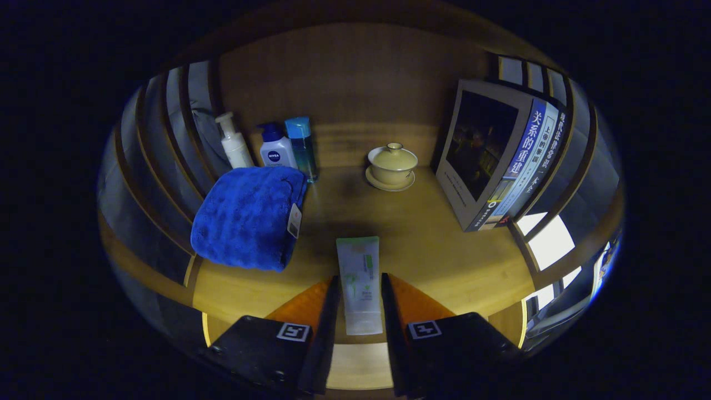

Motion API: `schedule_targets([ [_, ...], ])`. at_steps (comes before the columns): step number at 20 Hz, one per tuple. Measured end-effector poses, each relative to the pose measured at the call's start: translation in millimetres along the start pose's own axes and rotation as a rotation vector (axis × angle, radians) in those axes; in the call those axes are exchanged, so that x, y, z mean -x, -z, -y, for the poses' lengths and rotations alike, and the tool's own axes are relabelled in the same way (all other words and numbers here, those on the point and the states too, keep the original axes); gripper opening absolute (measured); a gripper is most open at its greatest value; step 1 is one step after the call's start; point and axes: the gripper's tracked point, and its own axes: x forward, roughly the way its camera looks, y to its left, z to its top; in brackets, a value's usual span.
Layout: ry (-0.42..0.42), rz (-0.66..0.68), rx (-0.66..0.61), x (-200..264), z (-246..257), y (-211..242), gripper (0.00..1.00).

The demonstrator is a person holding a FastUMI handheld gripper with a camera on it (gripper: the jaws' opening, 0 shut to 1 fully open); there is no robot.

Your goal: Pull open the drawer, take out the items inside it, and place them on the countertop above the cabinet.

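Warm yellow-brown wood forms the countertop point(444, 261), a smooth flat surface closed in by a plain wooden back panel point(355, 83) and slatted wooden sides. Near its back left corner stand three bottles in a row: a slim white pump bottle point(234, 143), a squat white bottle with a dark blue cap point(276, 147), and a translucent blue bottle point(301, 147) with a lighter blue lid. What the bottles hold cannot be told. In front of them, along the left edge, lies a folded blue towel point(247, 216), thick and fluffy, with a small paper tag hanging from its right side. Toward the back centre sits a pale glazed lidded cup point(392, 161) on a matching round saucer point(389, 182); its lid is on. At the right edge a stack of books point(500, 155) leans upright against the slats, glossy covers facing inward.

A flat white tube point(359, 280) with green printing lies at the front edge of the countertop, pointing toward the back. The gripper point(360, 286) has its two fingers narrowly parted, one on each side of the tube's lower half and close against it; both appear to press on it.
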Motion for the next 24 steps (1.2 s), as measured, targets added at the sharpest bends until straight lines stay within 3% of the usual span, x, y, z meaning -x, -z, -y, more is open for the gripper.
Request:
schedule_targets([
  [2,-0.014,0.014,-0.012,10.7,-0.2,1.8,0.7],
  [7,-0.016,0.059,-0.007,39.2,3.0,8.3,1.0],
  [15,-0.049,0.176,-0.006,94.4,-6.0,19.1,0.99],
  [24,-0.069,0.454,-0.002,175.5,-10.1,32.3,0.99],
])
